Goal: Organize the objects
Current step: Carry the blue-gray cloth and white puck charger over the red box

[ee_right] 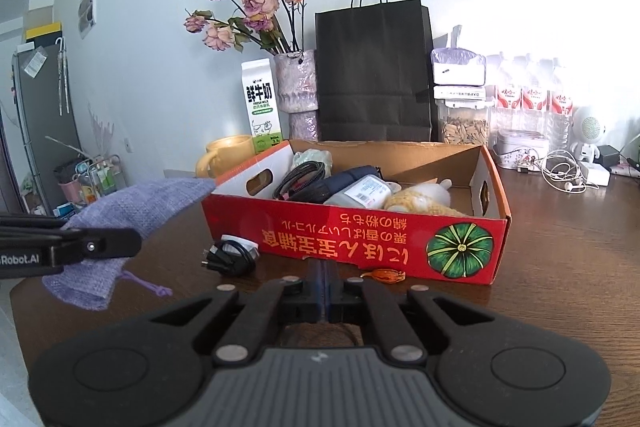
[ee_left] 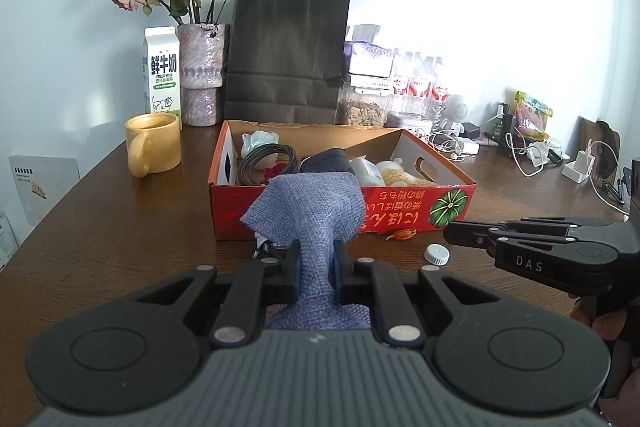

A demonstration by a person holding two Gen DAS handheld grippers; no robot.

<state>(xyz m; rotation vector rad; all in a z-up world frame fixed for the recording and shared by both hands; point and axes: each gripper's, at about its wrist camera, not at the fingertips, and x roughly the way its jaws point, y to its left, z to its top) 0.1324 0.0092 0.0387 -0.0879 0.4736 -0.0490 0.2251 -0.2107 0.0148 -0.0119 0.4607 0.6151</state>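
Observation:
My left gripper (ee_left: 316, 263) is shut on a blue-purple burlap pouch (ee_left: 308, 211) and holds it above the table, just in front of the red cardboard box (ee_left: 400, 217). The pouch (ee_right: 132, 211) and left gripper (ee_right: 132, 241) show at the left of the right wrist view. The box (ee_right: 352, 239) holds cables, a dark case, a bottle and a yellow knit item. My right gripper (ee_right: 325, 279) is shut and empty, low before the box; it appears at the right of the left wrist view (ee_left: 450, 237). A black charger with cable (ee_right: 232, 257) lies on the table by the box.
A white bottle cap (ee_left: 437, 253) and a small orange item (ee_right: 384, 275) lie before the box. Behind it stand a yellow mug (ee_left: 152, 149), milk carton (ee_left: 161, 75), vase of dried roses (ee_left: 202, 75), black paper bag (ee_left: 286, 55), water bottles and cables (ee_left: 528, 155).

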